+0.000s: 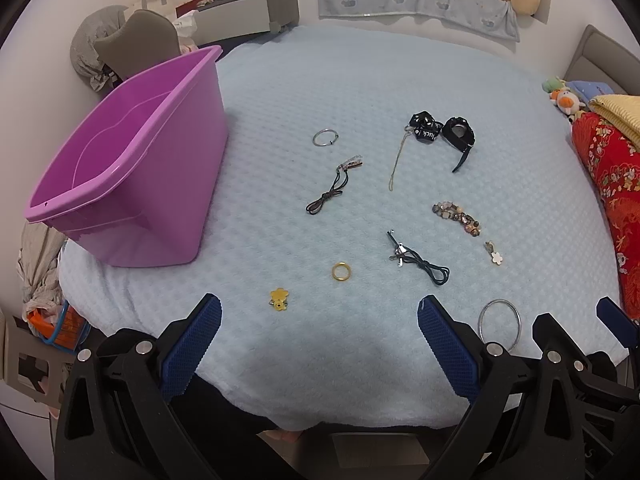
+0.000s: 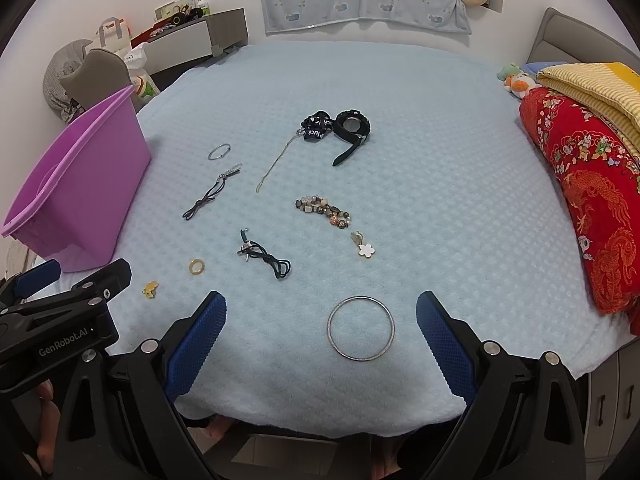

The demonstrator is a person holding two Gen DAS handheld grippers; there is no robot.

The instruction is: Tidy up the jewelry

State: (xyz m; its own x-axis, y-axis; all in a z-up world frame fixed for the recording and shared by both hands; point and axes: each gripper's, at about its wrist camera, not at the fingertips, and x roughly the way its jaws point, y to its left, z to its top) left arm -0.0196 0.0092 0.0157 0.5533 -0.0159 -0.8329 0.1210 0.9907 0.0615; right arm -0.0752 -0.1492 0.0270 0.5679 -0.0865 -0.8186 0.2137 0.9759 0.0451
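You are holding both grippers low at the near edge of the blue blanket (image 2: 440, 160), jaws spread wide, nothing between the pads.

Right gripper (image 2: 320, 316): the large silver bangle (image 2: 361, 328) is lying flat directly ahead, sitting between the two blue fingers (image 2: 444, 340), nearer the right one. A ring has no long axis, so any approach angle is working; the rim is thin and flat on soft pile.

Left gripper (image 1: 320, 320): the yellow flower charm (image 1: 279, 298) and gold ring (image 1: 341, 271) are lying just ahead of it, slightly left of centre.

The purple bin (image 1: 132, 184) is standing empty at far left, on the left gripper's side, well apart from the bangle.

Judgement: the right hand is nearer the bangle, but the bin is lying across the left gripper's path, so the carry is looking long.
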